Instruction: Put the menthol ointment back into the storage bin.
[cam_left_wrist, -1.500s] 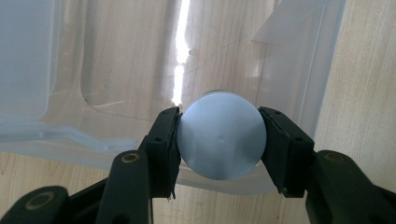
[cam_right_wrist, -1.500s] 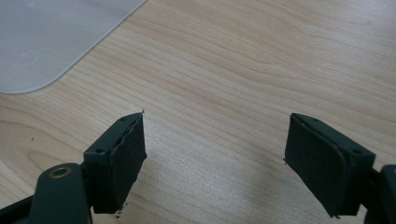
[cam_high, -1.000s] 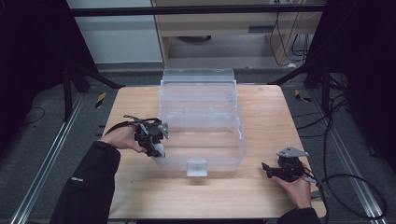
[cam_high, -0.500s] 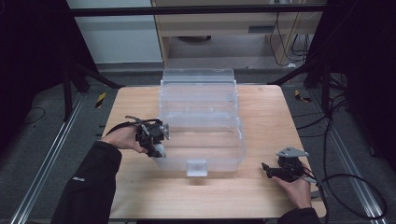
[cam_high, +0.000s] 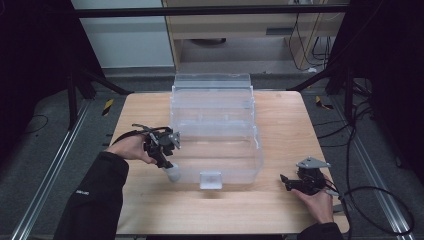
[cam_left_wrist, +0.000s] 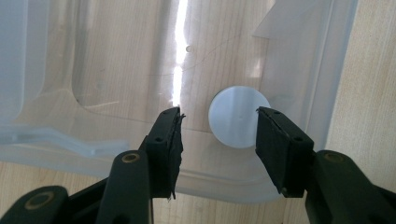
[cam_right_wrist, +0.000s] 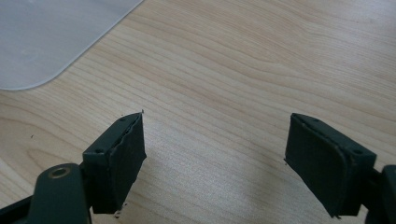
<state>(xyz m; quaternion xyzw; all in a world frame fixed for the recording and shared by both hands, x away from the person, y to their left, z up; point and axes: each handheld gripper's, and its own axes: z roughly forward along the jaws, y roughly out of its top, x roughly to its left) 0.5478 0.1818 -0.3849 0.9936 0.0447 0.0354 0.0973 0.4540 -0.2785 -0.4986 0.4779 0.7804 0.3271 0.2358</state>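
Observation:
A clear plastic bin (cam_high: 257, 146) stands in the middle of the wooden table (cam_high: 280, 120). My left gripper (cam_high: 167, 164) hangs over its front left corner, tips pointing down at a small white round piece (cam_high: 173, 173). In the left gripper view the jaws (cam_left_wrist: 218, 130) stand apart above the bin's rim (cam_left_wrist: 93, 140). The white disc (cam_left_wrist: 236, 116) lies beyond them, close to the right pad, and is not pinched. My right gripper (cam_high: 284, 182) rests at the front right of the table. It is open (cam_right_wrist: 215, 154) over bare wood.
A small clear tab (cam_high: 210, 179) sits on the bin's front wall. A rounded corner of the bin (cam_right_wrist: 46, 37) shows in the right gripper view. Cables (cam_high: 370, 195) trail off the table's right side. Dark frame posts stand at both sides.

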